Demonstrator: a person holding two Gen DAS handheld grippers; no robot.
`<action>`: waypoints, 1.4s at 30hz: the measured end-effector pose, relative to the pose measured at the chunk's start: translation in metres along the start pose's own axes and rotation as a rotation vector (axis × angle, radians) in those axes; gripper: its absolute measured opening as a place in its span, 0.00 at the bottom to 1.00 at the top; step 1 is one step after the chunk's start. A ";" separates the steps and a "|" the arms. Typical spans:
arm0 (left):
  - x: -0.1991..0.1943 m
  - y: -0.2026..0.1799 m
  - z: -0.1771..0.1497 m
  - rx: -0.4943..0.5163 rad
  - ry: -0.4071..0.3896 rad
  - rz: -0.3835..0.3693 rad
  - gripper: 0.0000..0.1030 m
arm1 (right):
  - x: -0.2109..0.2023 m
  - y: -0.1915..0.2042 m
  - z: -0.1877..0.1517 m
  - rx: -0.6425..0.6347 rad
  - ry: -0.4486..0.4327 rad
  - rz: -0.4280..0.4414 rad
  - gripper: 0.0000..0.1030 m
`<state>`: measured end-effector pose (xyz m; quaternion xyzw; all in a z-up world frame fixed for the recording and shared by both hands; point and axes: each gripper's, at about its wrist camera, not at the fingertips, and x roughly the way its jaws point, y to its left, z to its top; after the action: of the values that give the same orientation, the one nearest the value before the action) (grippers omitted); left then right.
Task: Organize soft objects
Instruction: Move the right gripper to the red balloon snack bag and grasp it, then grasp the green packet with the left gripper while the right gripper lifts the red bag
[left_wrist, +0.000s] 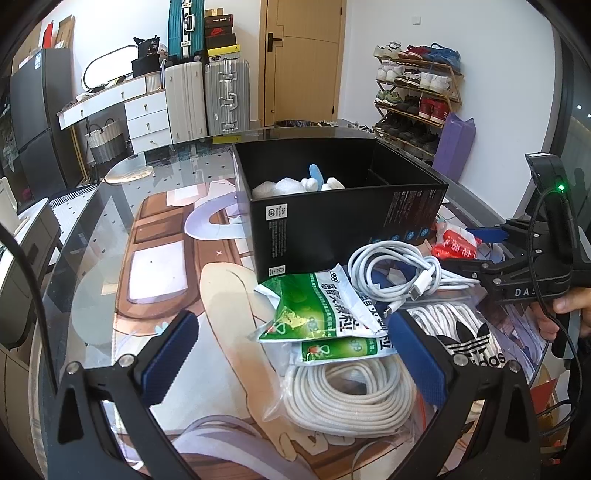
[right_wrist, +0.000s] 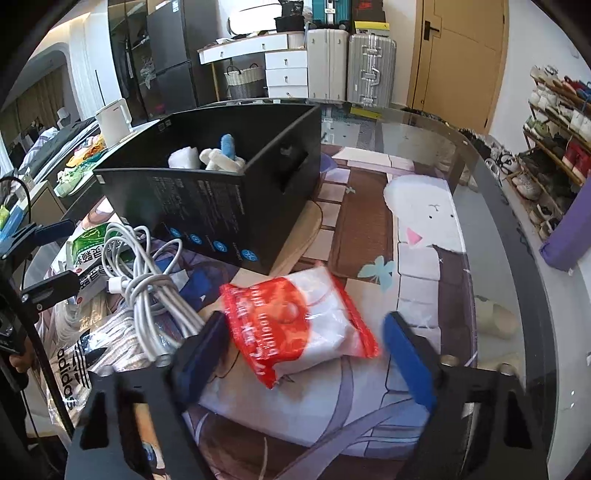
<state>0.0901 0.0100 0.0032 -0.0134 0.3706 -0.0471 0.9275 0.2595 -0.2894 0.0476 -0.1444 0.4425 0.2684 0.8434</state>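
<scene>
A black box (left_wrist: 332, 221) stands on the glass table and holds white and blue soft items (left_wrist: 299, 182); it also shows in the right wrist view (right_wrist: 221, 206). My left gripper (left_wrist: 295, 354) is open, its fingers on either side of green-and-white packets (left_wrist: 317, 310) lying on a bagged white rope coil (left_wrist: 347, 395). A white charging cable (left_wrist: 399, 273) lies behind them. My right gripper (right_wrist: 303, 350) is open around a red-and-white soft packet (right_wrist: 295, 325) lying on the table mat. The right gripper also shows in the left wrist view (left_wrist: 476, 251).
An Adidas bag with white cord (left_wrist: 465, 336) lies right of the rope coil. The table's curved glass edge (right_wrist: 517, 229) runs along the right. Suitcases (left_wrist: 207, 99), a door, a shoe rack (left_wrist: 417, 96) and a purple mat stand beyond.
</scene>
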 end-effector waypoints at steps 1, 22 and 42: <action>0.000 0.000 0.000 0.000 0.000 0.000 1.00 | -0.001 0.001 0.000 -0.004 -0.005 -0.004 0.72; 0.011 0.003 0.004 -0.053 0.045 -0.005 1.00 | -0.042 0.000 -0.016 -0.011 -0.085 0.001 0.54; 0.009 0.004 0.002 -0.069 0.048 -0.062 0.61 | -0.054 -0.001 -0.014 -0.013 -0.106 0.015 0.54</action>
<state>0.0984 0.0130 -0.0021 -0.0559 0.3933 -0.0635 0.9155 0.2254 -0.3141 0.0836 -0.1321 0.3963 0.2848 0.8628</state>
